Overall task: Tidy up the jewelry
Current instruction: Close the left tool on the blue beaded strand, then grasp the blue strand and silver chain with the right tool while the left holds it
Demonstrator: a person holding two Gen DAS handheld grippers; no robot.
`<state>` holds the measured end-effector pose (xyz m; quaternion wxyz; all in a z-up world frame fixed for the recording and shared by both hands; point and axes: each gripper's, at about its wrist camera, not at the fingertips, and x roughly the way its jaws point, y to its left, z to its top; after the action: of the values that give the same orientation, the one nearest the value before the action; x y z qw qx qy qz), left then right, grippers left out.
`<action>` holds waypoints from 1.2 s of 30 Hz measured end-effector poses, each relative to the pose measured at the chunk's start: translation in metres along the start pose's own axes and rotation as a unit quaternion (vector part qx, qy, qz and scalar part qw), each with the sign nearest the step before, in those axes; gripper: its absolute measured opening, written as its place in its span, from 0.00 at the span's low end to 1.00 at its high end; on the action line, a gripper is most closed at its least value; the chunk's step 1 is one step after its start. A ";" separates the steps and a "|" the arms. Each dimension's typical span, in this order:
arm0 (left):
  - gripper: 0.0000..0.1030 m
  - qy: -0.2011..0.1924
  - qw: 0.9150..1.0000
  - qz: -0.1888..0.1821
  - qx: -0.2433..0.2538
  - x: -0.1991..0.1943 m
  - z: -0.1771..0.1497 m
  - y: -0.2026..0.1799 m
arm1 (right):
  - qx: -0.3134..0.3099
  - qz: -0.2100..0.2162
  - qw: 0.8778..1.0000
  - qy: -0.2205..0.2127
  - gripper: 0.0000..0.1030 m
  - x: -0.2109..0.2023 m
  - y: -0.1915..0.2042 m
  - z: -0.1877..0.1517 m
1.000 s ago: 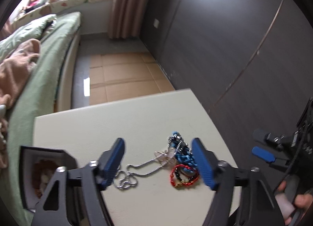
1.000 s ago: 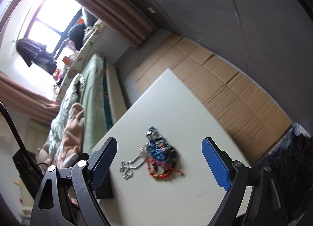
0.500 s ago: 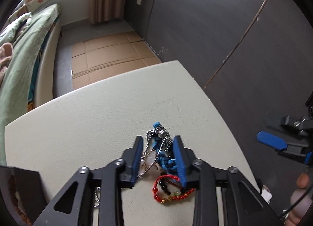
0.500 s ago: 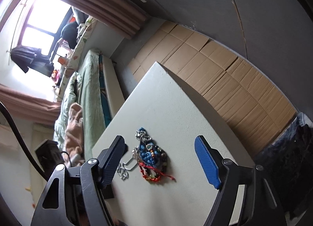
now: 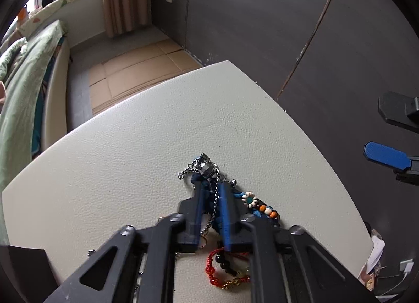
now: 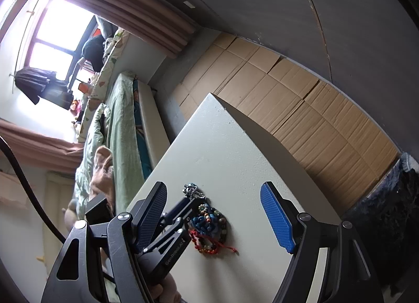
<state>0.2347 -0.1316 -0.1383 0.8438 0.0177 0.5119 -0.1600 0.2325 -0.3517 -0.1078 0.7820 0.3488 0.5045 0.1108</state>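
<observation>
Left wrist: chain between (closing) tongs

A cream table stands by dark wall panels — flattened cardboard on the floor, a green-covered bed, pink curtains beside a bright window.

Left gripper body hides most of the silver chain; only a short run shows between the closing jaws, can't tell if the pads actually bite it. Red bead bracelet is partly under the right finger linkage. Black box is cut by the left wrist frame's left edge, contents not visible. Right gripper is cut by the right edge, only two fingertips show. In the right wrist view the jewelry pile is too small to separate pieces, near-left side blocked by the left gripper.
</observation>
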 end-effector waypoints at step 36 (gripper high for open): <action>0.02 -0.158 0.972 -0.072 -0.158 -0.148 0.001 0.079 | -0.184 -0.061 0.977 0.088 0.65 0.090 0.066 -0.050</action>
<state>0.1956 -0.0197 -0.0193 0.8923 -0.1779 0.3911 -0.1386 0.2430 -0.2341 -0.1407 0.7906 0.1568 0.5626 0.1839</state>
